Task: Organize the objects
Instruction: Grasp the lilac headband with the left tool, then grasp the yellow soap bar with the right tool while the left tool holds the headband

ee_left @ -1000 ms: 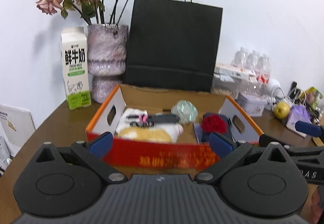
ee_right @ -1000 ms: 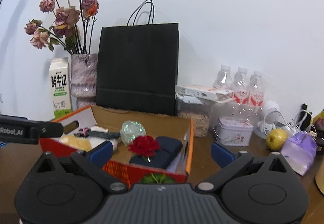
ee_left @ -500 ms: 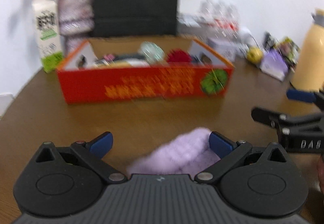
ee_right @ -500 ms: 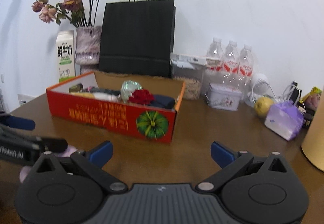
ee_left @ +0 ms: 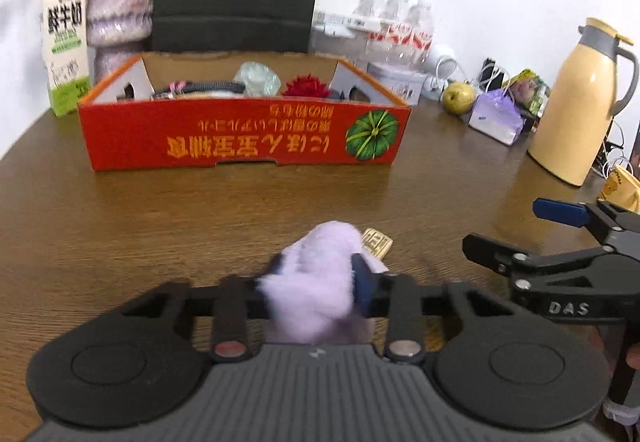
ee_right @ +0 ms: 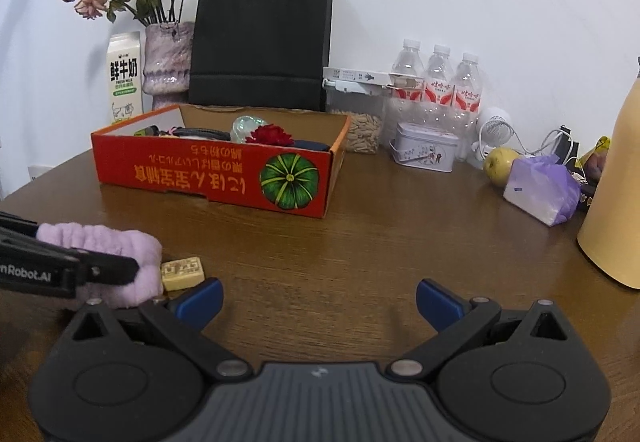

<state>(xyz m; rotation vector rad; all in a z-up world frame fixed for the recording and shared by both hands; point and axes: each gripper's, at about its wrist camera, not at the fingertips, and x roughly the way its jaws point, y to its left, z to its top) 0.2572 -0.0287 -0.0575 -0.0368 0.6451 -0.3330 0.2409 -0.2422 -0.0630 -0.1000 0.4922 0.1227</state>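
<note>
My left gripper [ee_left: 316,282] is shut on a fluffy lilac cloth [ee_left: 316,274] at the near part of the wooden table; the cloth also shows in the right wrist view [ee_right: 100,254]. A small cream tile [ee_right: 183,273] lies just beside the cloth, also in the left wrist view [ee_left: 377,242]. The red cardboard box [ee_left: 244,138] stands farther back, holding a red flower [ee_left: 306,85], a clear ball [ee_left: 256,76] and other items. My right gripper [ee_right: 318,298] is open and empty, low over the table right of the cloth.
Behind the box stand a milk carton [ee_left: 66,42], a vase of dried roses [ee_right: 168,58] and a black paper bag [ee_right: 260,42]. To the right are water bottles [ee_right: 440,82], a tin [ee_right: 424,152], an apple [ee_right: 498,164], a purple bag [ee_right: 544,190] and a yellow thermos [ee_left: 580,102].
Both grippers have pulled back from the box and dropped to the near table. My left gripper has closed on the lilac cloth. The right gripper stays open.
</note>
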